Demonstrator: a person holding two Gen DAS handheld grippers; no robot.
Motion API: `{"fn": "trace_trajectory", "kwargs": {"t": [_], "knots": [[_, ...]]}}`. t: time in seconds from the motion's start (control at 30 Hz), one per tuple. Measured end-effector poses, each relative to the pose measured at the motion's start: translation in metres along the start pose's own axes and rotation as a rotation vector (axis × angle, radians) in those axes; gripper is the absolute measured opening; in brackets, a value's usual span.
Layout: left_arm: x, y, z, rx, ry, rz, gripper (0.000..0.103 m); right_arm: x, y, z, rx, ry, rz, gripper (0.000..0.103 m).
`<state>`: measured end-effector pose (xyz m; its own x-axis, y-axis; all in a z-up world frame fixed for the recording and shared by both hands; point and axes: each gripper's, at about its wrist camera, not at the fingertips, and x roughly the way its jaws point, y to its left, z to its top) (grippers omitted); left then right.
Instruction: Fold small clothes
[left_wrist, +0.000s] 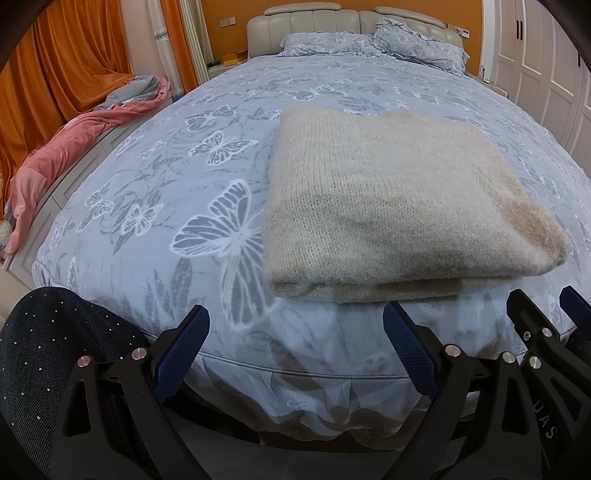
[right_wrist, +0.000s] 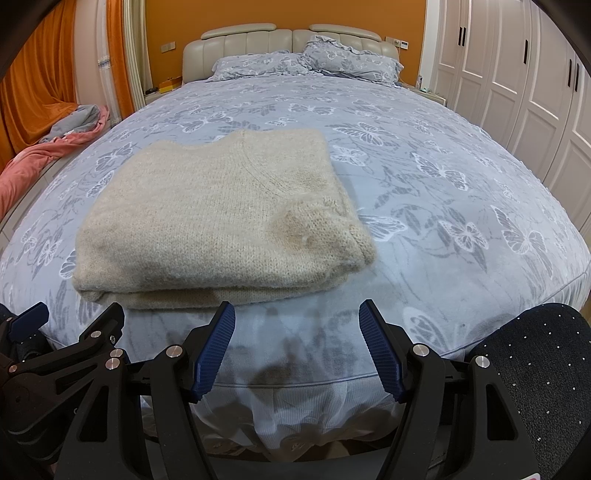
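Observation:
A beige knit sweater (left_wrist: 399, 206) lies folded into a thick rectangle near the foot edge of the bed (left_wrist: 184, 192). It also shows in the right wrist view (right_wrist: 218, 225), with its V-neck seam on top. My left gripper (left_wrist: 295, 317) is open and empty, held just short of the sweater's near left corner. My right gripper (right_wrist: 297, 314) is open and empty, just short of the sweater's near right corner. The right gripper's fingers (left_wrist: 532, 314) show at the right edge of the left wrist view. The left gripper's fingers (right_wrist: 107, 317) show at the left edge of the right wrist view.
The bed has a blue butterfly-print cover (right_wrist: 424, 166) and two pillows (right_wrist: 306, 62) at a padded headboard. A pink and grey blanket (left_wrist: 74, 144) lies on a bench at the left by orange curtains. White wardrobe doors (right_wrist: 517, 92) stand on the right. The person's dark dotted knees (left_wrist: 48, 332) flank the grippers.

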<state>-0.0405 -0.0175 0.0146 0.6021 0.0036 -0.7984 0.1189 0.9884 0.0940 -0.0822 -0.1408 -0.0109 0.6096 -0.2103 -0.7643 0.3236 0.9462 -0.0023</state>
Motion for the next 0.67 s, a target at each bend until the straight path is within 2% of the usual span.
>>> {"fn": "trace_trajectory", "kwargs": {"t": [0.67], "knots": [[-0.0006, -0.0019, -0.0015, -0.003, 0.000, 0.008, 0.090, -0.0002, -0.0009, 0.0009, -0.001, -0.002, -0.002, 0.068]]}}
